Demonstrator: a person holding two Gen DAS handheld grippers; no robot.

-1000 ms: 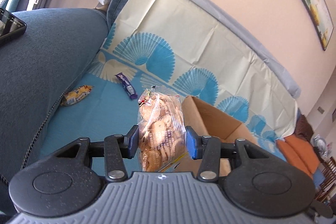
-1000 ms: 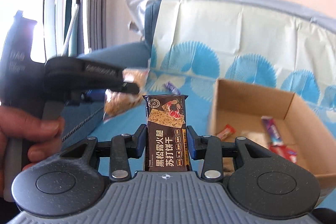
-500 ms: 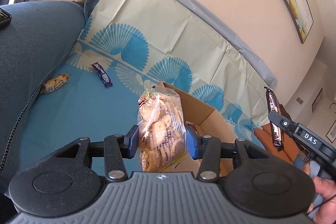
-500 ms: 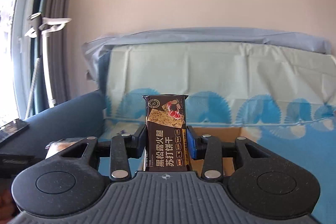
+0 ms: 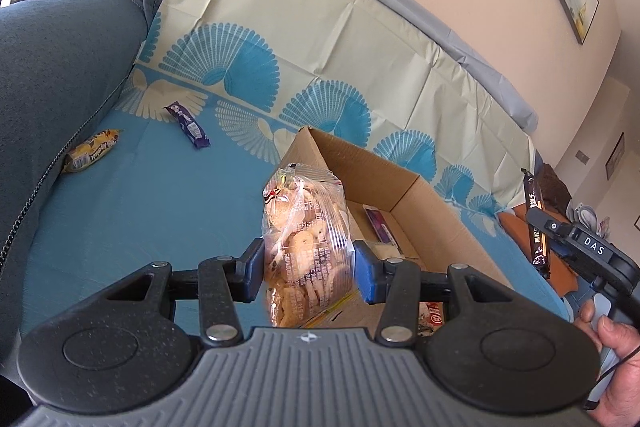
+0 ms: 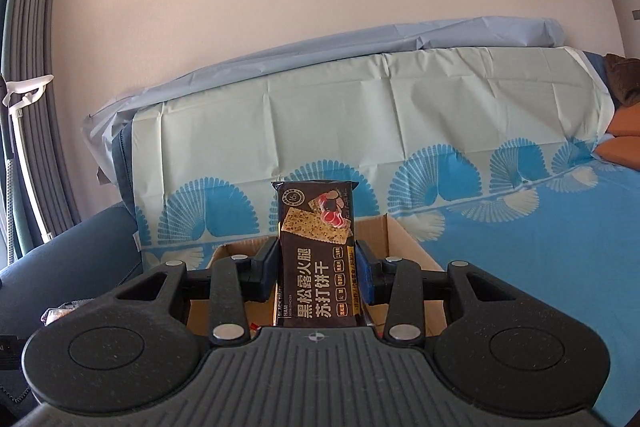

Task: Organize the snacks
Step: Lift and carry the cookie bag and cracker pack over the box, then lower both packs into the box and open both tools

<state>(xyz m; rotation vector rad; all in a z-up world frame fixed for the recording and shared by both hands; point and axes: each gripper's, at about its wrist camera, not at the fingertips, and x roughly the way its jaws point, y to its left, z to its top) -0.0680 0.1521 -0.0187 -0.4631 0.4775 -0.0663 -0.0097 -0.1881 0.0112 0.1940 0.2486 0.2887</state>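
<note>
Swung nearer the cardboard box (image 5: 404, 183), each hand-held gripper pinches an upright snack: cookie bag (image 5: 306, 247) left, cracker pack (image 6: 316, 255) right.

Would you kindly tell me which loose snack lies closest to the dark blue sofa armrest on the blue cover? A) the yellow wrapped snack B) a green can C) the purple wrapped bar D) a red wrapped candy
A: in the left wrist view the yellow wrapped snack lies right against the dark blue sofa armrest, while the purple wrapped bar sits farther out on the blue cover.
</note>
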